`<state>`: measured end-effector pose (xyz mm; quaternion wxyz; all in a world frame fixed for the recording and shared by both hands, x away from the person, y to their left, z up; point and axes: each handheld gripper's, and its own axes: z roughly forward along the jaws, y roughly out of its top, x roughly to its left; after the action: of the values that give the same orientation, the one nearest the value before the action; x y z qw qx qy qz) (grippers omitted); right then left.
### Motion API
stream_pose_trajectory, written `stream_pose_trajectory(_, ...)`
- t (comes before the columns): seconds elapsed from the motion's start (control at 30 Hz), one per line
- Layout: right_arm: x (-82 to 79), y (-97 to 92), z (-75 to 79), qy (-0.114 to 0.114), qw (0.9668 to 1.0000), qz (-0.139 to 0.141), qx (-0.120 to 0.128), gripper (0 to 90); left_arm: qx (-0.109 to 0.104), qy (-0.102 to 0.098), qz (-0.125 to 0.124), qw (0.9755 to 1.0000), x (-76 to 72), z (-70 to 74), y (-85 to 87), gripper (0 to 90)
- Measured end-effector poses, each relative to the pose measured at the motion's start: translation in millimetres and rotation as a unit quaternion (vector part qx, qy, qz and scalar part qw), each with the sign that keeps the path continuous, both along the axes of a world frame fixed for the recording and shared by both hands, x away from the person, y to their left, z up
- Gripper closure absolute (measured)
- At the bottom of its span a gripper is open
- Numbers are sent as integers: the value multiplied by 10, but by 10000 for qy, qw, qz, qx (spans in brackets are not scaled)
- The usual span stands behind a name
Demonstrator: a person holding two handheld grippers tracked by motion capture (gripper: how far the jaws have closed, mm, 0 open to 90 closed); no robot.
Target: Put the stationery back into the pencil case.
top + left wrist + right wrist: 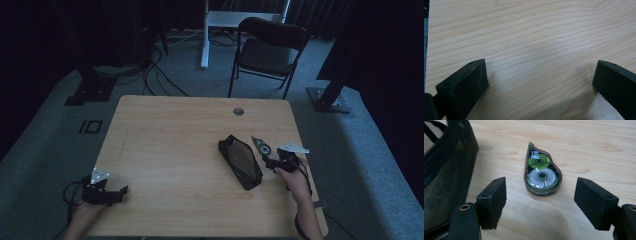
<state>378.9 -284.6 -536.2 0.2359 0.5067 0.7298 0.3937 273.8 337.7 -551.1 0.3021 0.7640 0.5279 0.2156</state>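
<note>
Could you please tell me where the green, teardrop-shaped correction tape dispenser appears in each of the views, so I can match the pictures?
High view: the green, teardrop-shaped correction tape dispenser lies right of centre on the table, between the black mesh pouch and the right gripper.
Right gripper view: it lies at the centre, just beyond the open jaws.
Left gripper view: bare wooden tabletop between open jaws.
Shared landmark: the black mesh pouch, close beside the dispenser.

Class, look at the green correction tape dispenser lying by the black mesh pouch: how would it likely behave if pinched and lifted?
The correction tape dispenser looks like hard clear plastic, so probably stiff and light. It lies flat on the table, so unlikely to roll. Its smooth rounded shell may slip between the pads.
</note>
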Motion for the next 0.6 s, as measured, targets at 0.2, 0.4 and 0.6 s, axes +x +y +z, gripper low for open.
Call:
stream_pose_trajectory(0.2, 129, 28, -8, 0, 10000, -18, -97, 252, 1, -1, -1, 10000, 0, 0, 0, 0)
stream_pose_trajectory(0.4, 270, 69, -12, 47, 9999, -3, -128, 252, -1, 0, 0, 10000, 0, 0, 0, 0)
stream_pose_trajectory(0.6, 389, 131, -35, 140, 9995, 80, -255, 244, 1, -1, -1, 10000, 0, 0, 0, 0)
